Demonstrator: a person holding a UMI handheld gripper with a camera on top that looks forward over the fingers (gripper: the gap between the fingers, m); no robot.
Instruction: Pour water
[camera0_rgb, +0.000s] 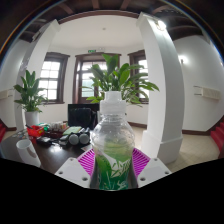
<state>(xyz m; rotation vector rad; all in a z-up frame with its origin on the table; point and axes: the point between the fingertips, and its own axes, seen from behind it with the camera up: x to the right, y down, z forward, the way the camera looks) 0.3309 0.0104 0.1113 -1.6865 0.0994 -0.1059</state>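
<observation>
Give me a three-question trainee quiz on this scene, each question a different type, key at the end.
1. True or false: the clear plastic water bottle with the white cap stands upright between the fingers.
2. Multiple choice: what rises behind the bottle? A) a leafy green potted plant B) a red ladder C) a bicycle
3. Fill in: the bottle's cap is ____ (on/off).

Key: 1 true; 2 A; 3 on.

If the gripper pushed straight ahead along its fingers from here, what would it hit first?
Nothing new at once: the gripper is shut on the water bottle. Beyond it, the potted plant looks first in line, though depth is unclear.
</observation>
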